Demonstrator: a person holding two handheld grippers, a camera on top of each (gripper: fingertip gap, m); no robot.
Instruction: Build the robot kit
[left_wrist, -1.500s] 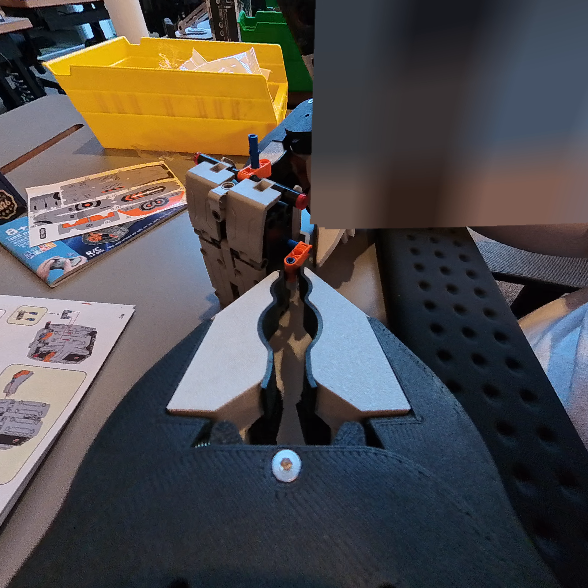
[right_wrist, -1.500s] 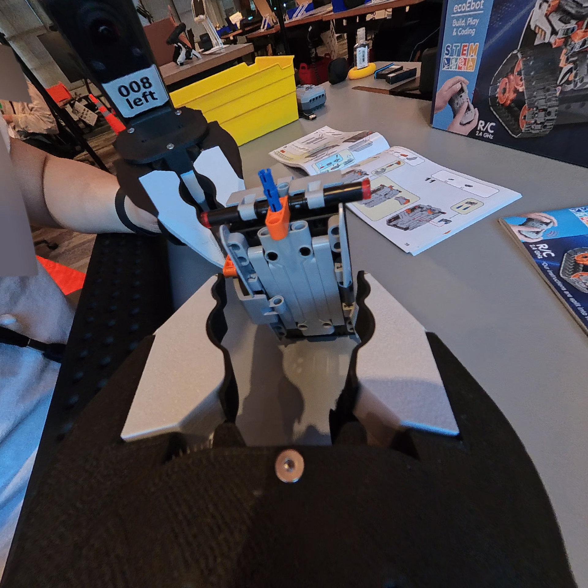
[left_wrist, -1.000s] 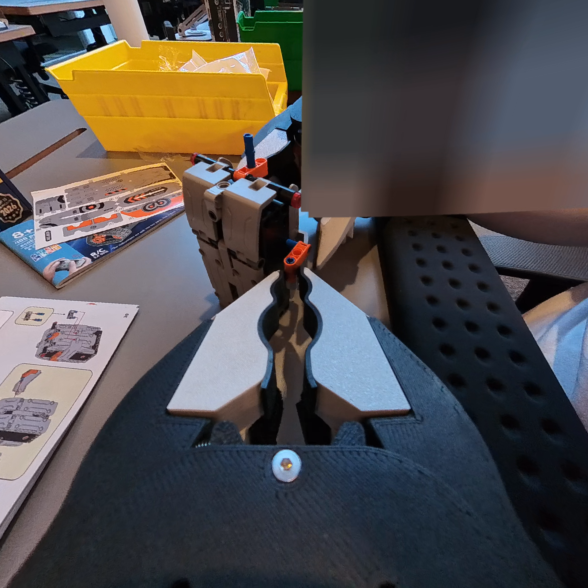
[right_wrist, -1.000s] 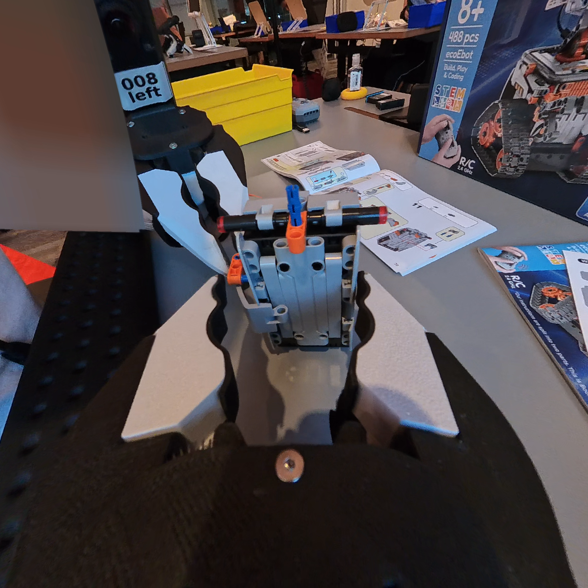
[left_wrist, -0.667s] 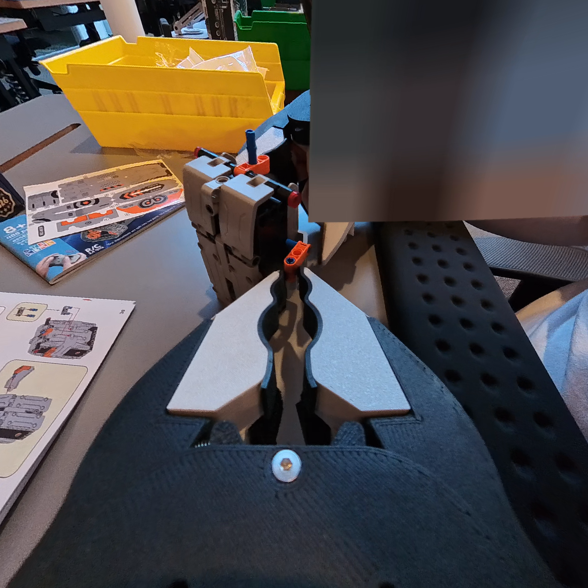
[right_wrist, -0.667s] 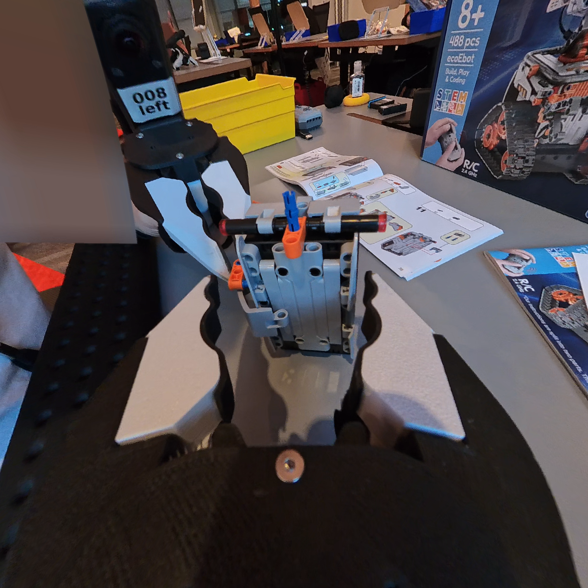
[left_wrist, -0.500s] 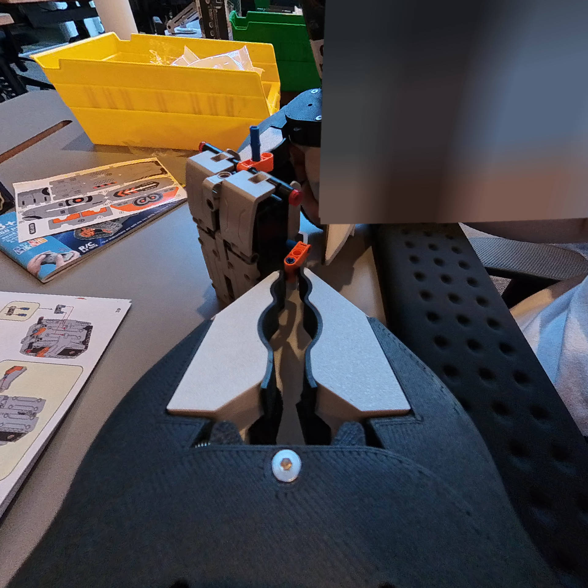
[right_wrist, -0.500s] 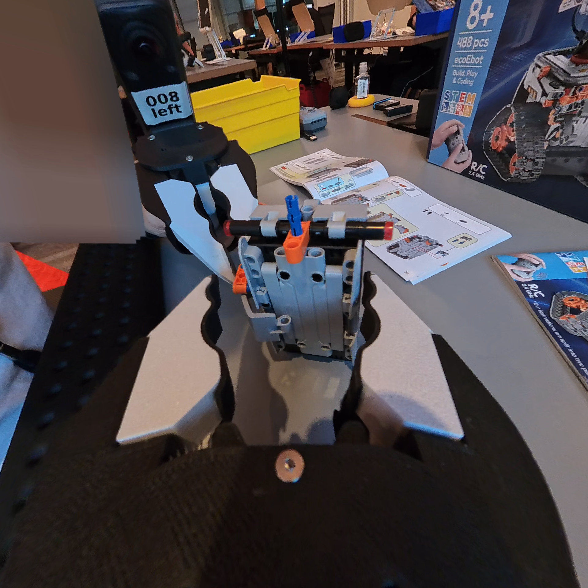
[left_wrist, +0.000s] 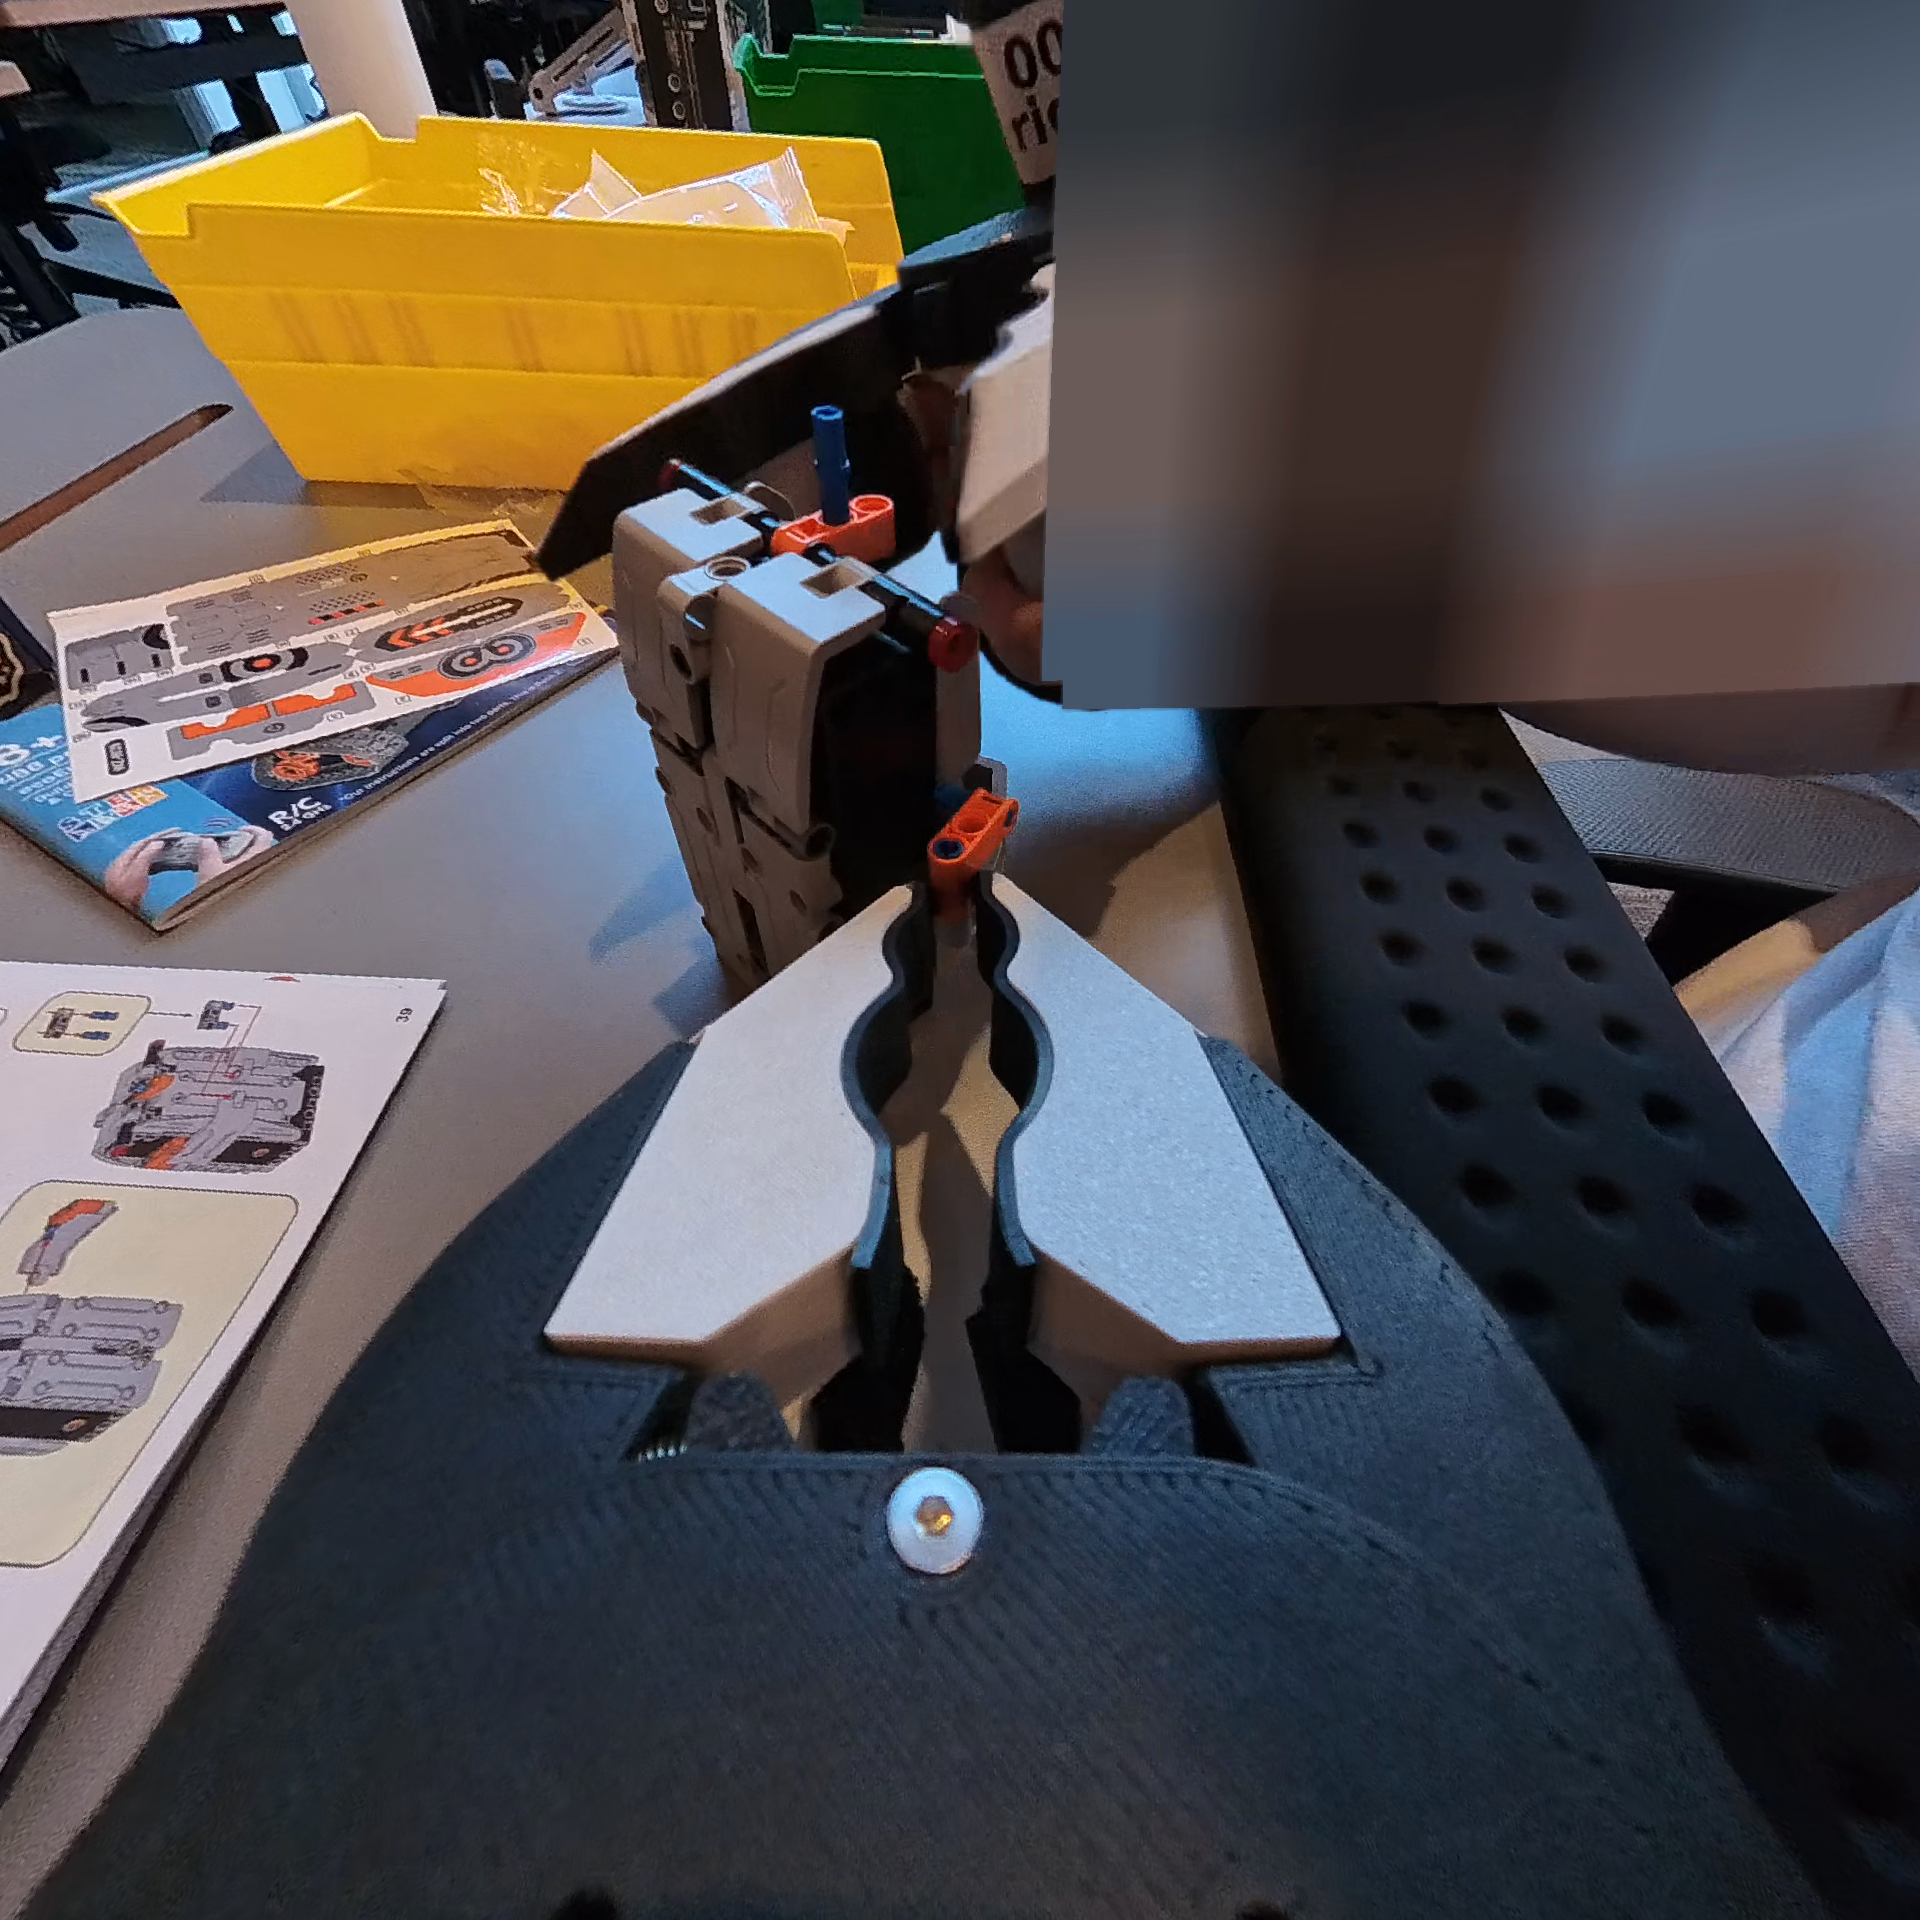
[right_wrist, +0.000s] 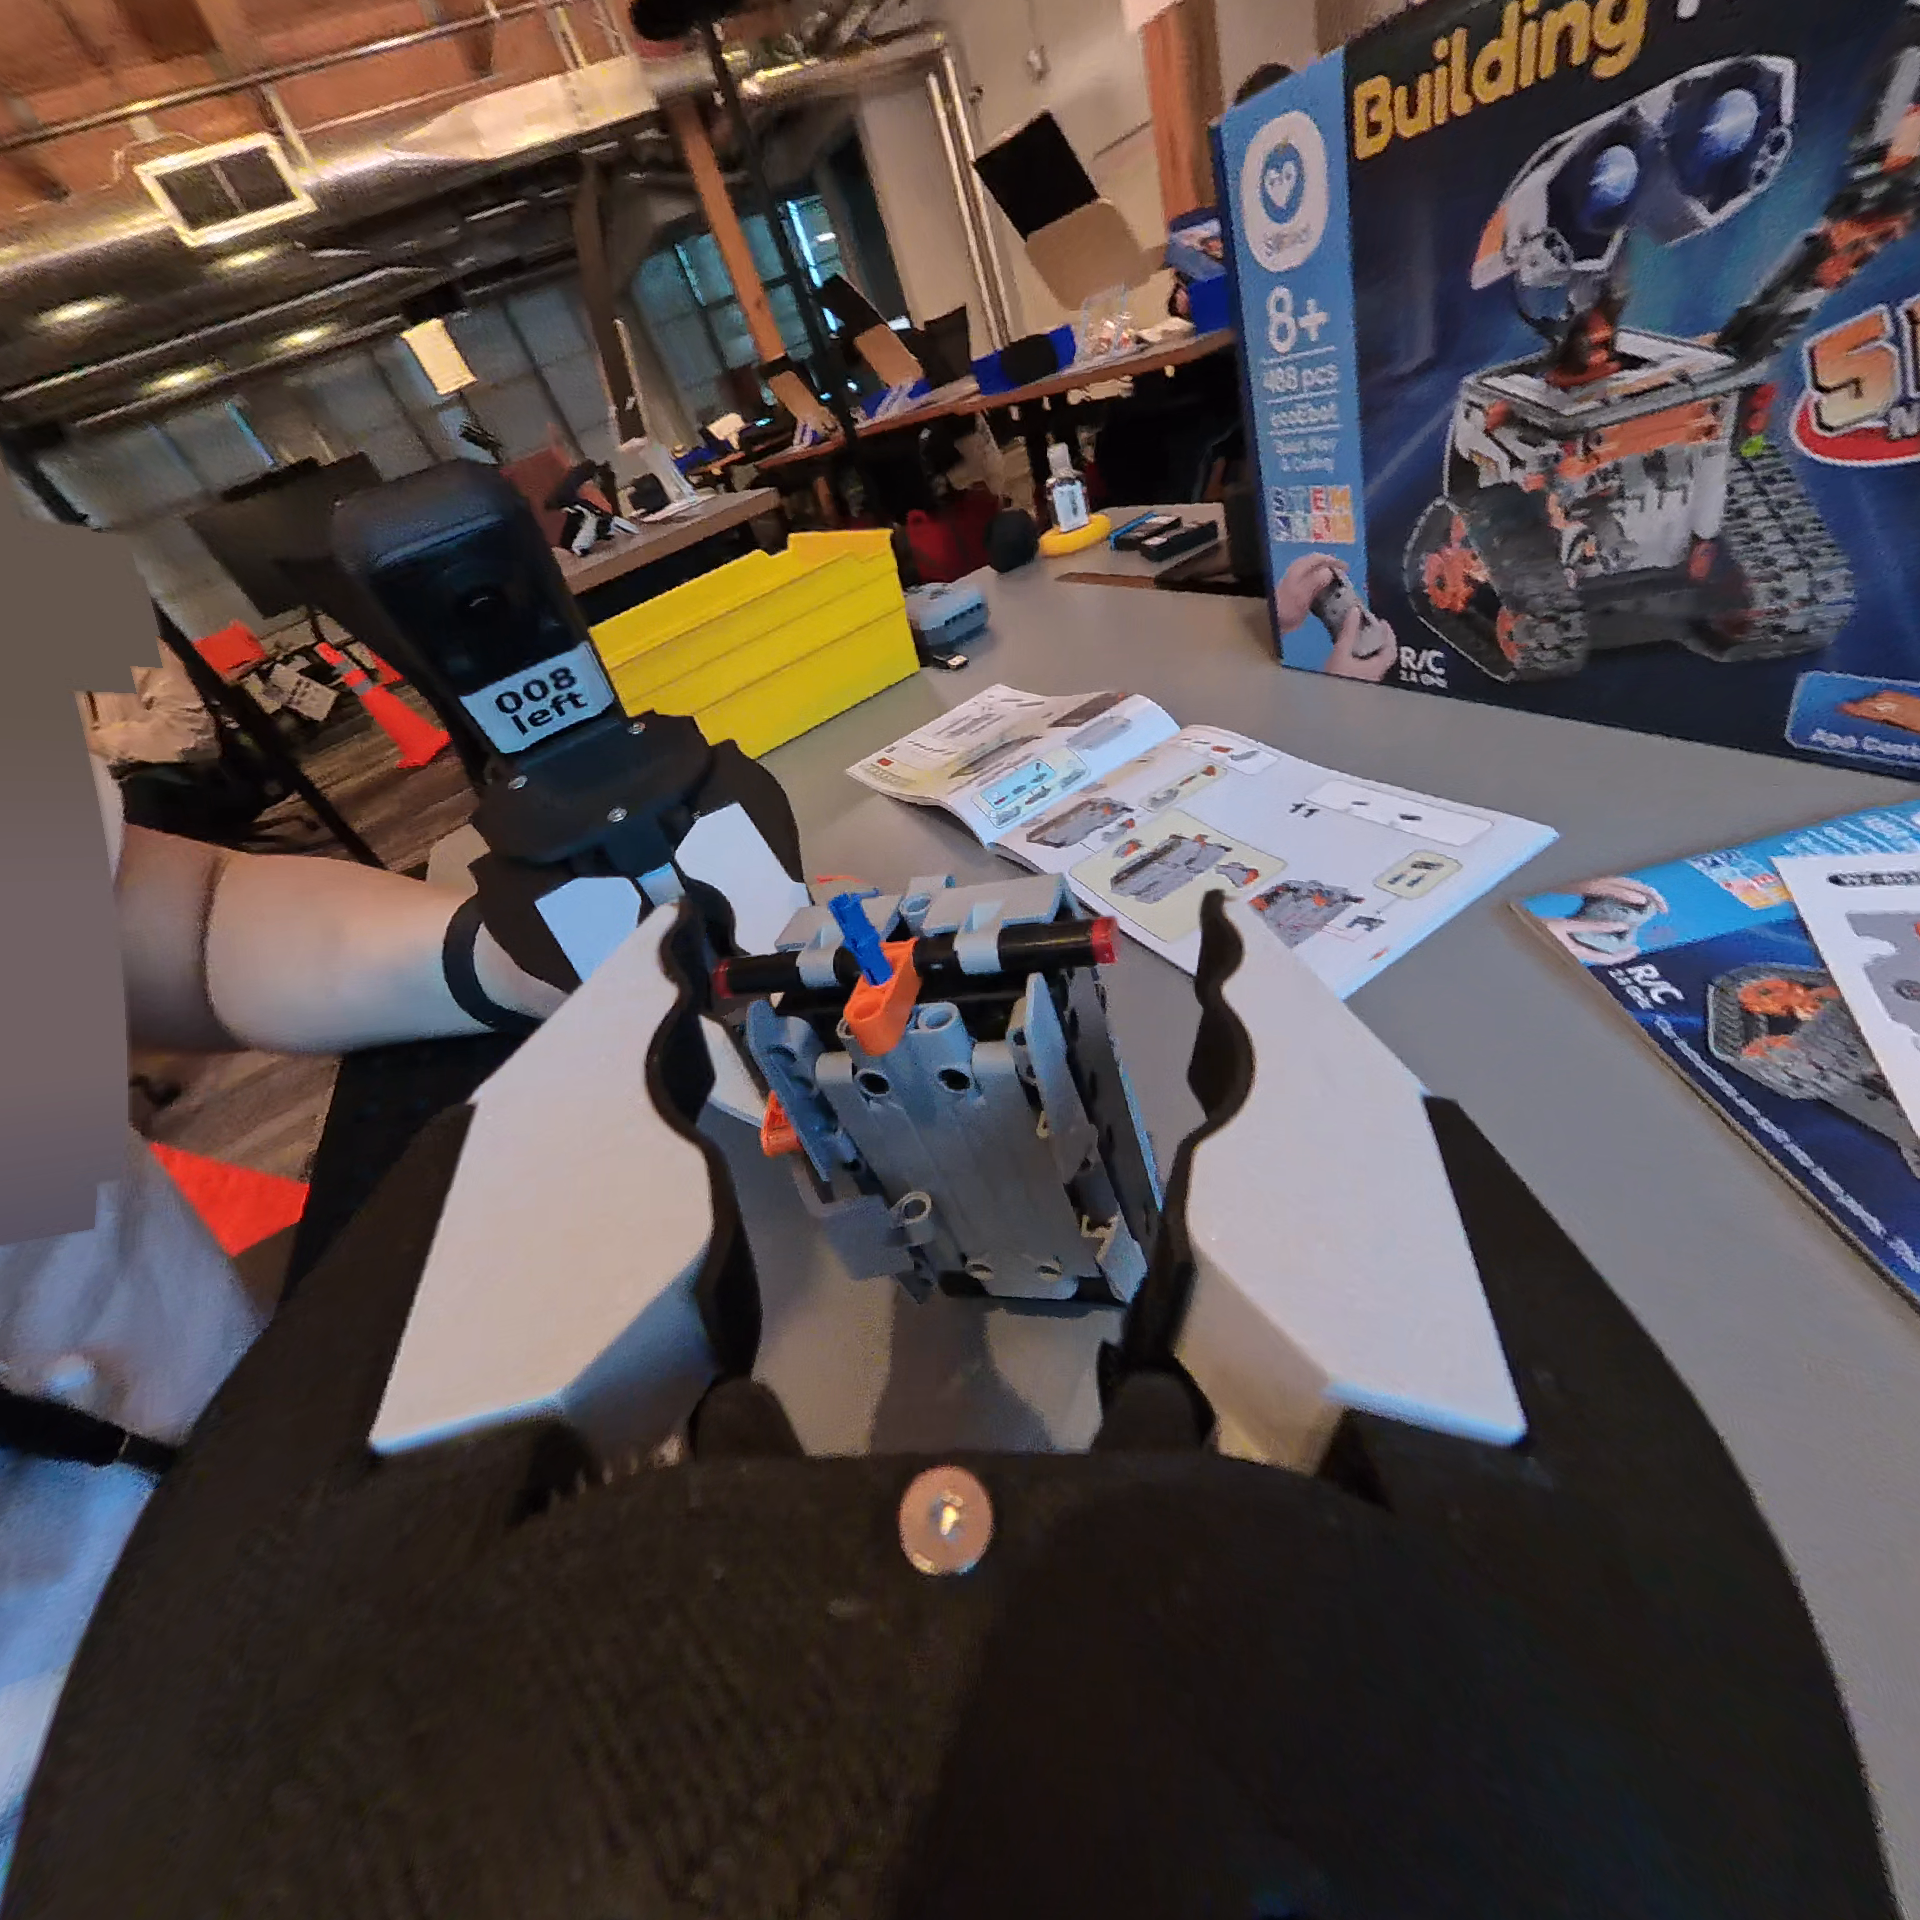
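Note:
A grey brick assembly stands upright on the grey table, with a black axle, an orange connector and a blue pin on top. It also shows in the right wrist view. My left gripper is shut on a small orange connector at the assembly's lower right side. My right gripper is open and tilted. Its fingertips flank the top of the assembly at the height of the black axle. In the left wrist view its black body hangs over the assembly.
A yellow bin with plastic bags and a green bin stand at the back. Instruction pages, a sticker sheet, an open manual and a large toy box lie around. A black perforated mat lies beside the table. The left gripper's tips are roughly 7 cm from the right gripper's.
My right gripper has risen and tipped forward, so its fingertips went from the assembly's base up to its top. My left gripper keeps its hold on the orange connector.

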